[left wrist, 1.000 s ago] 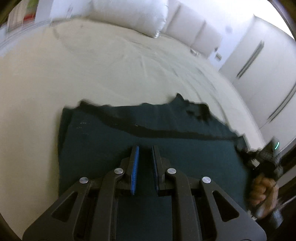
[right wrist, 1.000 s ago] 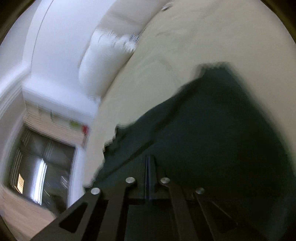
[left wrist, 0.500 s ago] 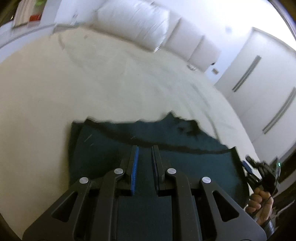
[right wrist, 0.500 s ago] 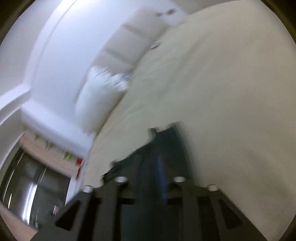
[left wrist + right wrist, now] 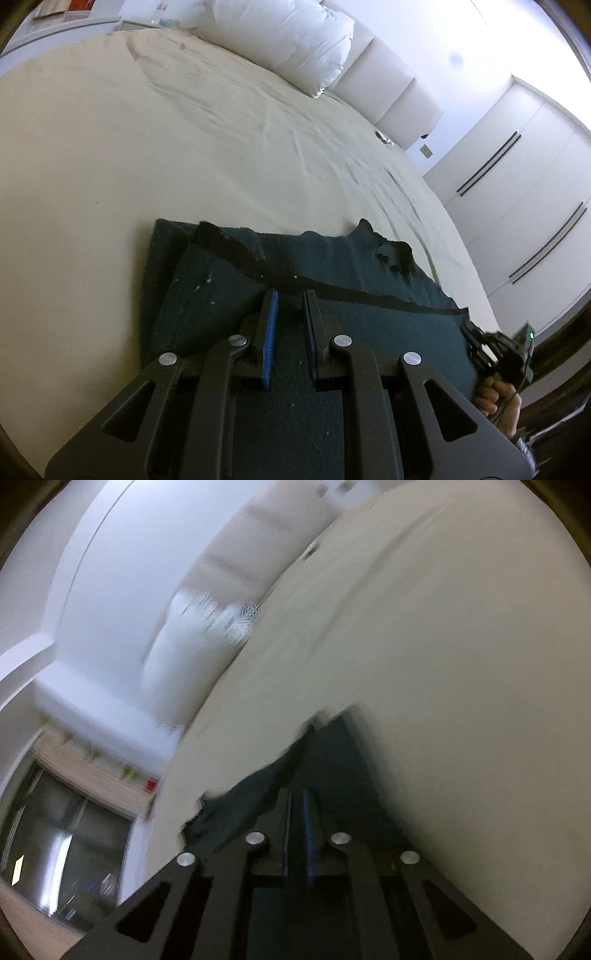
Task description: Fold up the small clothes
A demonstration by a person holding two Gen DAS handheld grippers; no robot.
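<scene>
Dark green garment (image 5: 332,280) lies flat on the bed (image 5: 166,147), folded once so that an upper layer sits on a slightly wider lower one, a black band running across it. In the left wrist view the left tongs (image 5: 288,306) hang right over the near half of the cloth, jaws apart with a clear gap between the blue pad and its partner, holding nothing. The garment's long axis runs crosswise to these tongs, from its square left edge to the ragged right corner. At that right end the person's right hand (image 5: 496,402) grips the other tool, just off the cloth's edge. A white pillow (image 5: 288,33) sits well apart at the head of the bed.

In the blurred right wrist view the right tongs (image 5: 297,812) point along the cloth (image 5: 332,753), which stretches away as a narrow strip straight ahead. Their jaws stand slightly apart and seem to hold nothing. Each tool looks placed at its own end, so a fold across the long axis would suit both.
</scene>
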